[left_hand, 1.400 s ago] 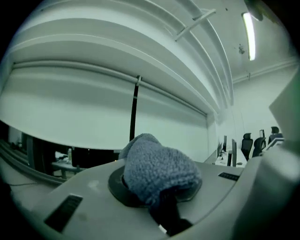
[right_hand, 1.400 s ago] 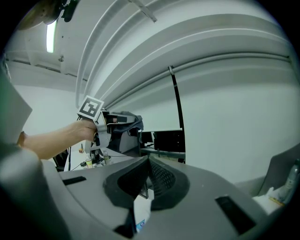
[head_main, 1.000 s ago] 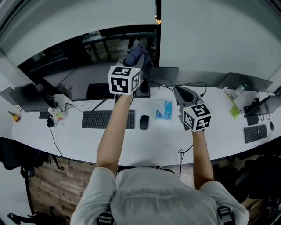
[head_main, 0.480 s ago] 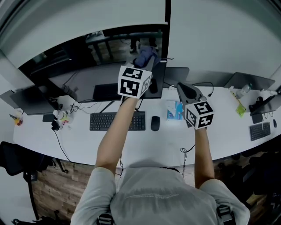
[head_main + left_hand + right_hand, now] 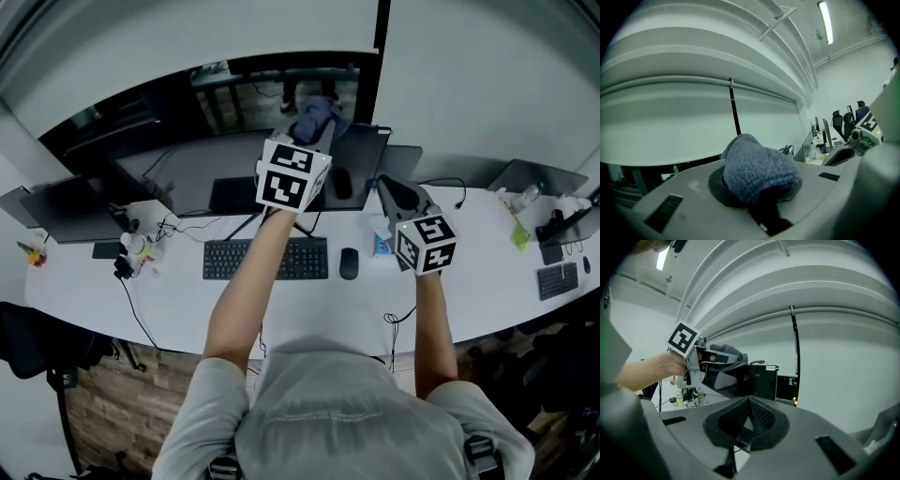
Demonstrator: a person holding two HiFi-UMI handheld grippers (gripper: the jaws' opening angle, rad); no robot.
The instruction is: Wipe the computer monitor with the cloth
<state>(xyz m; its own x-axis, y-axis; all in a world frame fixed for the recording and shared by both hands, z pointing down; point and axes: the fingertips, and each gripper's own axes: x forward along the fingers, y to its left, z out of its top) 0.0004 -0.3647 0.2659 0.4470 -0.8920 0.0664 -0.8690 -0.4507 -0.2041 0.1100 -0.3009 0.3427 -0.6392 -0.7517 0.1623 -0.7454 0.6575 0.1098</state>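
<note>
The dark monitor [image 5: 361, 164] stands at the back of the white desk [image 5: 169, 305], straight ahead of me. My left gripper [image 5: 314, 131] is raised against the upper part of the screen, shut on a blue-grey cloth [image 5: 317, 114]. In the left gripper view the cloth [image 5: 757, 166] bulges out of the jaws and hides the fingertips. The right gripper view shows the cloth [image 5: 725, 354] pressed at the monitor's [image 5: 757, 380] top left corner. My right gripper [image 5: 387, 189] hovers to the right of the screen, shut, with its pads [image 5: 759, 418] together and nothing between them.
A black keyboard [image 5: 265, 259] and a mouse [image 5: 349, 263] lie in front of the monitor, with a blue packet [image 5: 382, 246] under my right gripper. Small bottles and cables [image 5: 136, 246] sit at the left. A laptop [image 5: 539, 176] and second keyboard [image 5: 561, 279] are at the far right.
The head view has swung, so the desk and monitor sit further right in the picture. The left gripper with the cloth has slid a little leftward across the upper screen.
</note>
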